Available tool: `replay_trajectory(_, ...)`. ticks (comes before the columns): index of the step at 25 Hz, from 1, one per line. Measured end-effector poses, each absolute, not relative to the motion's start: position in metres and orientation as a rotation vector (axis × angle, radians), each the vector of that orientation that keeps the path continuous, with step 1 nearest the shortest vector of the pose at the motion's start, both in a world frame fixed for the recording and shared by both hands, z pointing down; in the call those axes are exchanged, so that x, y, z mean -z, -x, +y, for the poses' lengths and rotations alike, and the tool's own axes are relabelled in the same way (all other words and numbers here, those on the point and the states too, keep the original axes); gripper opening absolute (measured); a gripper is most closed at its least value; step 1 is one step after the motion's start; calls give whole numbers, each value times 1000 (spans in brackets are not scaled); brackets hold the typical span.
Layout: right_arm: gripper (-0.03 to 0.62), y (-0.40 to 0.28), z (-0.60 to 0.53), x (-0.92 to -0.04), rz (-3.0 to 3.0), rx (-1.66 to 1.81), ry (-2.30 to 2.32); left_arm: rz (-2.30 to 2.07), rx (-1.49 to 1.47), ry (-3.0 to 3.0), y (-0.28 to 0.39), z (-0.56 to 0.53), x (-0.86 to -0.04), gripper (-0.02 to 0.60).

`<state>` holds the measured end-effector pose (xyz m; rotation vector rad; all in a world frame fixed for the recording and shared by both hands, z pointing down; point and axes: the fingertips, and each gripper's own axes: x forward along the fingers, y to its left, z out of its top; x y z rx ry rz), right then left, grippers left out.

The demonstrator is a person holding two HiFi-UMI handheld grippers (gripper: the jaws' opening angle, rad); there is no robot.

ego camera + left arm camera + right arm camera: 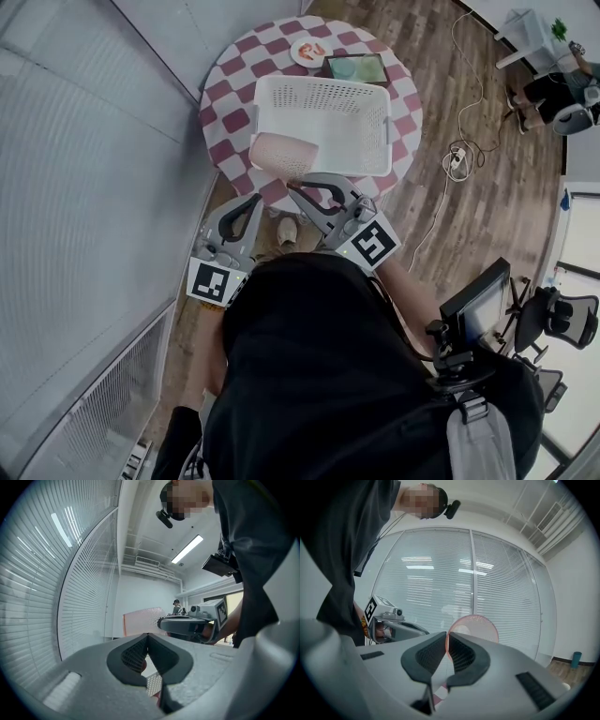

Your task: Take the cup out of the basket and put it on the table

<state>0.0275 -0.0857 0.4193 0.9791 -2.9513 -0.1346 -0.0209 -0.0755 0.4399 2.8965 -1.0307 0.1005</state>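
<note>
Left gripper (253,202) nearest the body, jaws together on nothing, parked low beside the table edge; idle and out of the way, I judge. Right gripper (302,185) just ahead, jaws pinched nearly flat on the thin wall of the pink cup (281,153). Cup lies sideways, carried over the near left corner of the white basket (319,82). The wall pinch suits lifting it clear. Checked table (225,94) shows bare cloth left of the basket, a likely set-down spot
</note>
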Motion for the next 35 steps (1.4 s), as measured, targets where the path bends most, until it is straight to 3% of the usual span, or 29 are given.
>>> replay_trajectory(35,25,-26,-83,-430,-2947,103,-982,-1011,-106,-2903,18,-73,-445,5)
